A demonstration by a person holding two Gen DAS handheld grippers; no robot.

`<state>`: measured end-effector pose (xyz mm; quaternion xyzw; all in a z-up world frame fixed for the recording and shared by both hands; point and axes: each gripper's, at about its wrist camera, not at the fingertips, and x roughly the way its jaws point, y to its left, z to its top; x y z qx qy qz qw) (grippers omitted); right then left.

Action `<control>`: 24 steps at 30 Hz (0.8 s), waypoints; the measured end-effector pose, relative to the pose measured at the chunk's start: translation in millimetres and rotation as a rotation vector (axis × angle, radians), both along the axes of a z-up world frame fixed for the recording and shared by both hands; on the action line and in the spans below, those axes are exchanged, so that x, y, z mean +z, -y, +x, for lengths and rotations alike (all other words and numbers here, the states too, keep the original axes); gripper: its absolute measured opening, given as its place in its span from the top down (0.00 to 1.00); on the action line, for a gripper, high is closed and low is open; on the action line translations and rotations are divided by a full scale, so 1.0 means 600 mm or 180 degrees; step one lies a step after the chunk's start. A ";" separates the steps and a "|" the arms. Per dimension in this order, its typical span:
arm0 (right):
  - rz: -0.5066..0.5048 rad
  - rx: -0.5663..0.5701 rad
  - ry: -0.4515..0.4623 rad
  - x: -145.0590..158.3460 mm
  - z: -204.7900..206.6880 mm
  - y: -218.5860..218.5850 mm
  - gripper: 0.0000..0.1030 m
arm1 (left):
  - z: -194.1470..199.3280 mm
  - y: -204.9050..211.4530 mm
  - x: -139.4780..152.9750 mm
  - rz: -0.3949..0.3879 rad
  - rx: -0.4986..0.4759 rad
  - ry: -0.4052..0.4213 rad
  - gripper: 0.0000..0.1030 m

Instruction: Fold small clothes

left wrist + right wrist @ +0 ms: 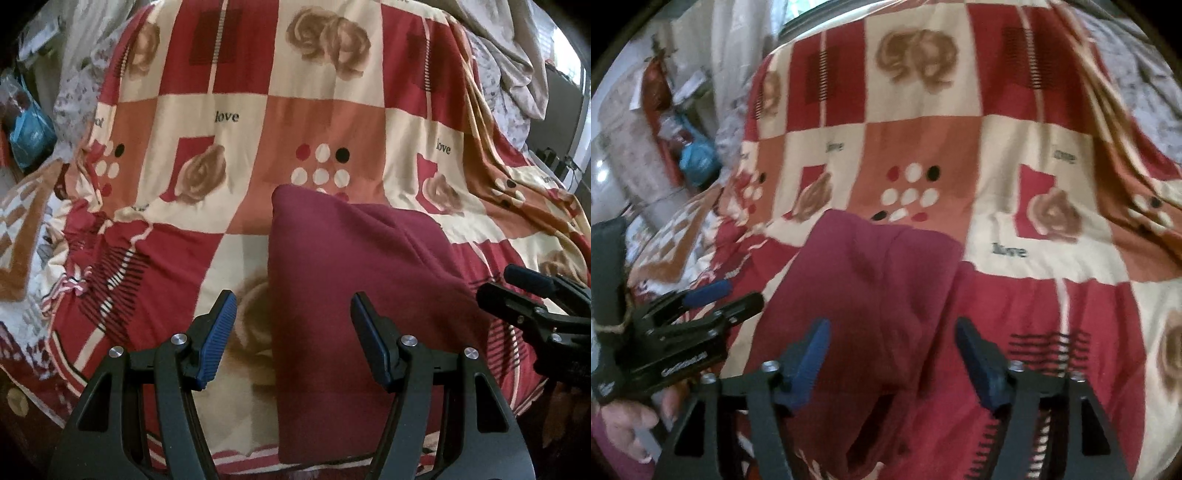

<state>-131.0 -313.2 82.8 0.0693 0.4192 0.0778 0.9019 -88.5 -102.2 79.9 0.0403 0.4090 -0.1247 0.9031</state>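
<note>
A maroon garment (354, 295) lies folded in a long strip on the patterned bedspread (325, 110). It also shows in the right wrist view (871, 314). My left gripper (293, 314) is open above the garment's left edge, holding nothing. My right gripper (892, 343) is open above the garment's near part, also empty. The right gripper shows at the right edge of the left wrist view (498, 291). The left gripper shows at the left of the right wrist view (738, 295), beside the garment's left edge.
The red, cream and orange checked bedspread (1034, 147) covers the whole bed, with wrinkles at the left. A blue bag (29, 129) and clutter lie off the bed's left side. Pale bedding (517, 55) is bunched at the far right.
</note>
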 end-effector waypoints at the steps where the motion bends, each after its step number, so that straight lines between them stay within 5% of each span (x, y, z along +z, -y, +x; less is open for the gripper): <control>1: -0.0003 -0.0017 -0.0002 0.001 -0.002 -0.001 0.29 | -0.004 0.000 0.003 0.0003 0.0004 0.0025 0.37; 12: -0.0103 -0.0095 0.0023 0.008 -0.019 -0.016 0.25 | -0.046 -0.005 0.032 0.0067 0.0052 0.0323 0.37; 24: -0.0110 -0.0141 0.0026 0.016 -0.022 -0.020 0.24 | -0.046 -0.015 0.028 -0.0024 0.0112 0.0246 0.37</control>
